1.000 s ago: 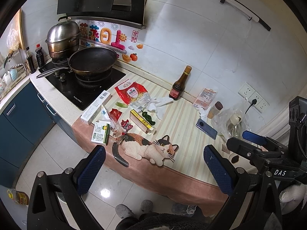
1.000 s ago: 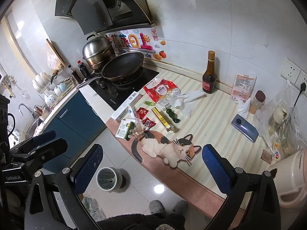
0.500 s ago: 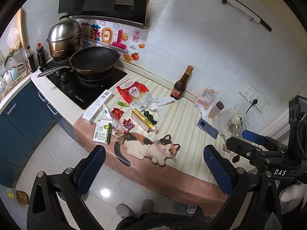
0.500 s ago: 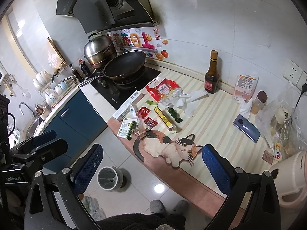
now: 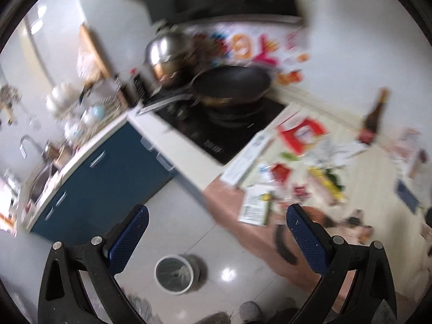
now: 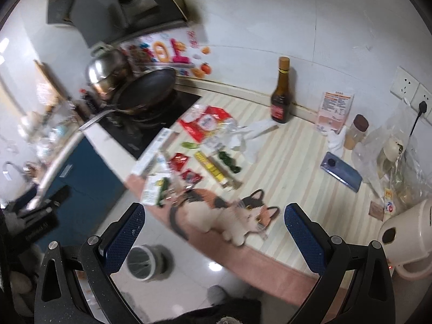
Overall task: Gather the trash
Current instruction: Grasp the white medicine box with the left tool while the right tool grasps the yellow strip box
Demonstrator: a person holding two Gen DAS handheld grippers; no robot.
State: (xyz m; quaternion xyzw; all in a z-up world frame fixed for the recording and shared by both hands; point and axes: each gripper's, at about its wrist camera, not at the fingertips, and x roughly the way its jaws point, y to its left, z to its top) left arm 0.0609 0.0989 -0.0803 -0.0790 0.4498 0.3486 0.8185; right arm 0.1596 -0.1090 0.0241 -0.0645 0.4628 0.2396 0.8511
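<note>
Tongs left (image 5: 217, 233) and right (image 6: 214, 229) gaping empty, one bin (image 6: 143, 262), two red sachets (image 6: 178, 160), one bottle (image 6: 280, 94)

Both wrist cameras look down from well above and in front of the counter (image 6: 283, 159). The left view, badly motion-blurred, faces toward the stove end, taking in the wok (image 5: 232, 83) and blue cabinets (image 5: 108, 167). The right view faces the striped mat squarely, out to the kettle (image 6: 407, 237). They share the wok (image 6: 145, 89), the red packet (image 5: 299, 132) (image 6: 205, 124) and the floor bin (image 5: 175, 274) (image 6: 143, 262) — all far off.
</note>
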